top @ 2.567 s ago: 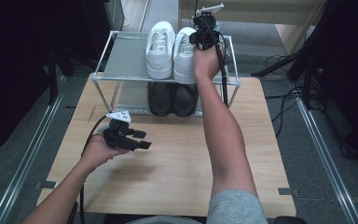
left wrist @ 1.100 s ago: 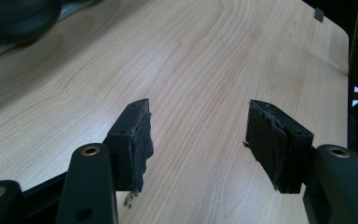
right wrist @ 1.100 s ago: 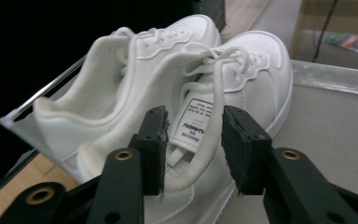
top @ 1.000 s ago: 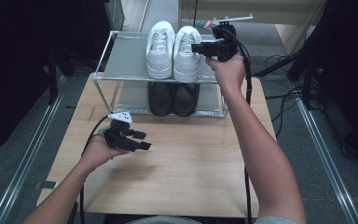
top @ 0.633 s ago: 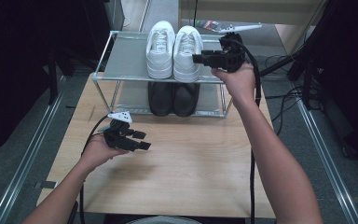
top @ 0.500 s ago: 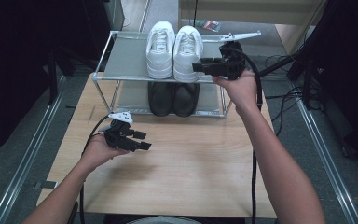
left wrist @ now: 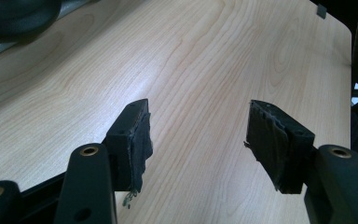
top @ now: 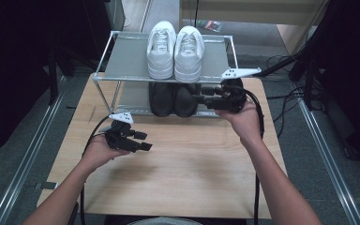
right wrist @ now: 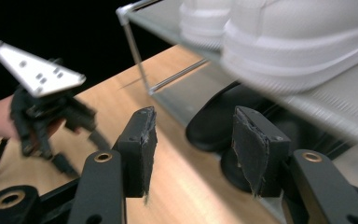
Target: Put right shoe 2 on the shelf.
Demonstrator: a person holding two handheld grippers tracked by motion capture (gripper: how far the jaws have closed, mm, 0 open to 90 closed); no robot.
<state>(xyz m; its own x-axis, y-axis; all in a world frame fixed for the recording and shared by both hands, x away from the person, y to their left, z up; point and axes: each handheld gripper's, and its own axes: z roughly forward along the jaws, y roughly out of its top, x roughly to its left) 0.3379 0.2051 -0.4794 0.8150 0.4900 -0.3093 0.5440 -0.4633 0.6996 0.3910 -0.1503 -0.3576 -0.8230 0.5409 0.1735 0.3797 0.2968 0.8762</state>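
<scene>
A pair of white sneakers (top: pixel 176 49) stands on the top shelf of a metal shoe rack (top: pixel 126 56). A pair of black shoes (top: pixel 173 98) sits on the lower shelf. My right gripper (top: pixel 200 94) hovers level at the rack's front right and points left at the black shoes, close to the right one. Its jaws have just been opening and nothing is between them. In the right gripper view, the right gripper (right wrist: pixel 193 114) frames the black shoes (right wrist: pixel 223 119) under the white sneakers (right wrist: pixel 303 42). My left gripper (top: pixel 145 141) is open over the table, left of centre, and holds nothing (left wrist: pixel 198 105).
The rack stands at the far edge of a light wooden table (top: pixel 192 168). Cables trail from both grippers across the table. Metal rails run along the floor on both sides. In the right gripper view, the left gripper (right wrist: pixel 42 112) is at the left.
My right gripper has come down from beside the white sneakers on the top shelf to the lower shelf's front, near the black shoes. The left gripper has stayed in place.
</scene>
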